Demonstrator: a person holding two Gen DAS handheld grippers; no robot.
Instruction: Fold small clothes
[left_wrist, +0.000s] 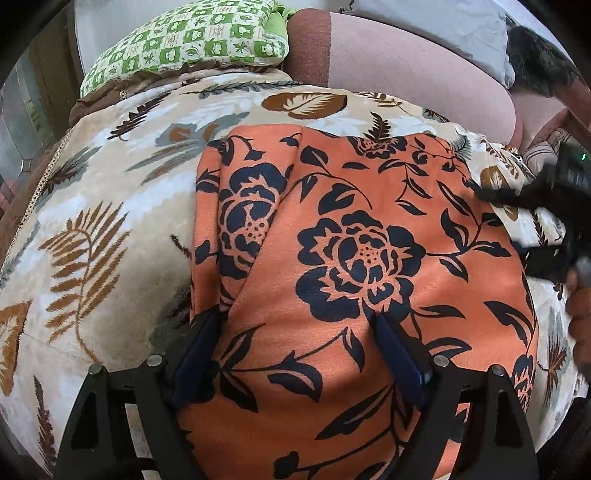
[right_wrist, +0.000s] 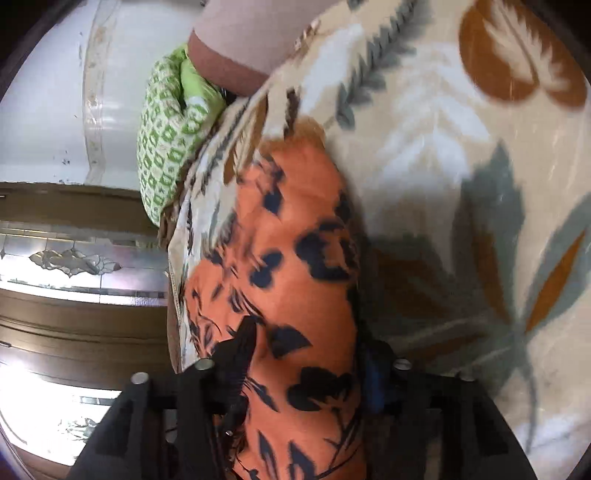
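The orange garment with a black flower print (left_wrist: 369, 236) lies on a bed, on a cream blanket with a leaf pattern (left_wrist: 110, 206), already doubled over: a folded layer shows along its left side. The left tool (left_wrist: 295, 325) stands wide apart over the near part of the cloth, its blue pads (left_wrist: 395, 354) resting on or just above it with nothing pinched between them. The right tool (right_wrist: 306, 332) is at the garment's right edge, its jaws apart with the cloth running between them; the view is blurred, but they seem not to be pinching.

Judging by this, a fold is just laid and being let go. The next move probably calls for fresh grips on one edge, to carry it across for another fold while keeping the layers aligned.
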